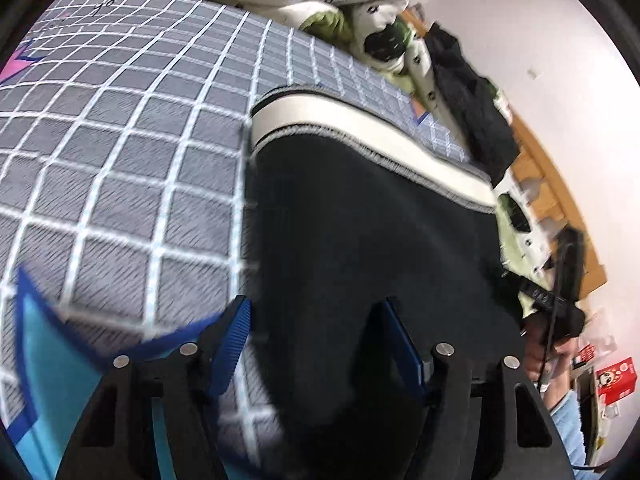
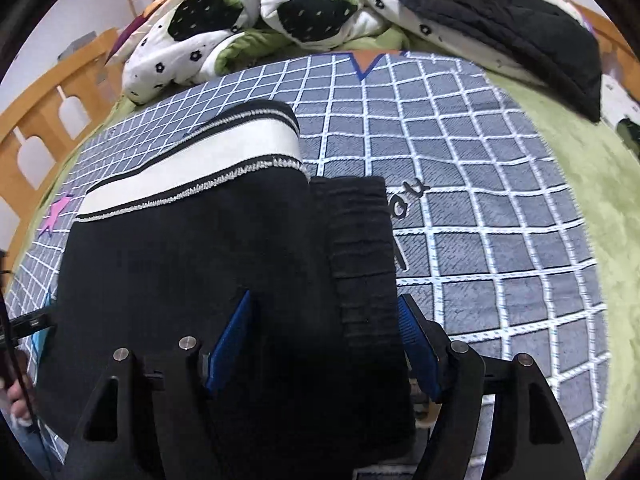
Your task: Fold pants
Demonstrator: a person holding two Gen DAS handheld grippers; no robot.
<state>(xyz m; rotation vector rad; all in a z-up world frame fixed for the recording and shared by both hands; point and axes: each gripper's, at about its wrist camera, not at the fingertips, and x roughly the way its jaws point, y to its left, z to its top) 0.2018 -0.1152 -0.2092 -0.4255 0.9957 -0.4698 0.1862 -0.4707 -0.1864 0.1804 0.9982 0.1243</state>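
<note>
- On the bed's checked grey blanket (image 2: 480,208) lie the black pants (image 2: 192,264), already doubled into a compact block with the white waistband (image 2: 208,164) at the 12 o'clock end.
- Left tool (image 1: 316,344): jaws spread wide over the near left edge of the cloth; whether the pads grip anything I cannot tell.
- Right tool (image 2: 324,340): jaws wide apart, straddling the ribbed cuff (image 2: 360,256) at the near right edge, not closed on it.
- Handling, as I judge it: soft, light knit, limp and prone to sagging; best pinched through all layers at the near corners.
- Long axis runs from 6 towards 12 o'clock, waistband farthest away.
- A heaped floral quilt (image 2: 256,16) sits beyond.
</note>
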